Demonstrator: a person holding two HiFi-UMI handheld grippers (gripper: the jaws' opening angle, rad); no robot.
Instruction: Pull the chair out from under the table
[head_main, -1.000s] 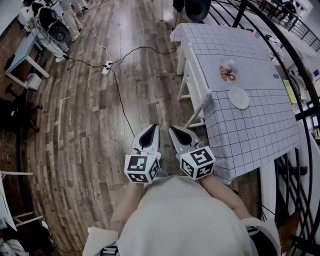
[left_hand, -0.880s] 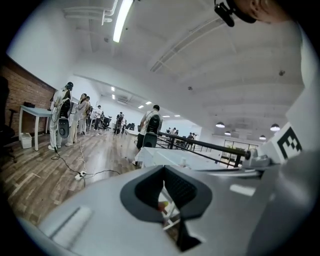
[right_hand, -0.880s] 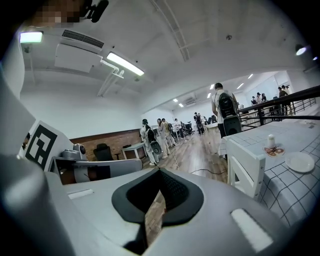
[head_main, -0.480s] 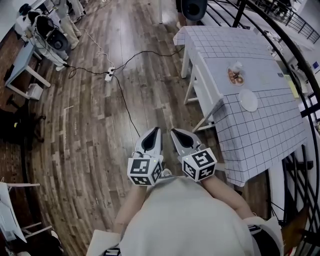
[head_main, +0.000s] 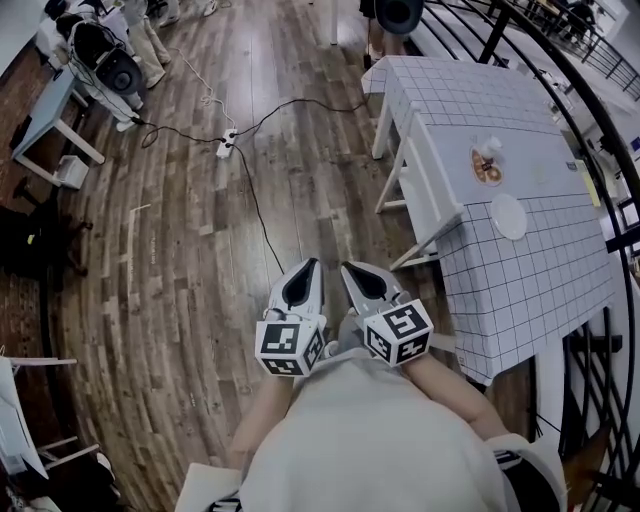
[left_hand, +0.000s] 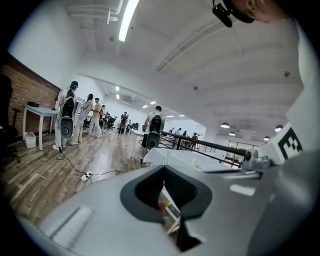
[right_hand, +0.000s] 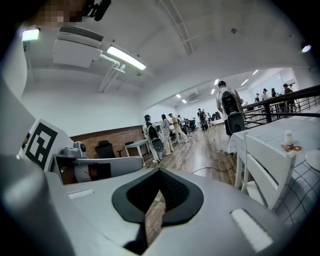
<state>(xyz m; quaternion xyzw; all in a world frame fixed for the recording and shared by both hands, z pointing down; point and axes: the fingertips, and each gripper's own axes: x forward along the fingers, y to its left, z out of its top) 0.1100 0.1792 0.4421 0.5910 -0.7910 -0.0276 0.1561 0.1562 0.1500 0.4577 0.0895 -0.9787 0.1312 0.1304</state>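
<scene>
Chair (head_main: 430, 165) shifted rightward, tucked facing table (head_main: 540, 270), backrest along its edge

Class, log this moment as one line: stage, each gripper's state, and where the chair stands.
stage: before contact | left gripper: shut, empty | right gripper: shut, empty | white chair: pushed in at checked-cloth table, untouched
</scene>
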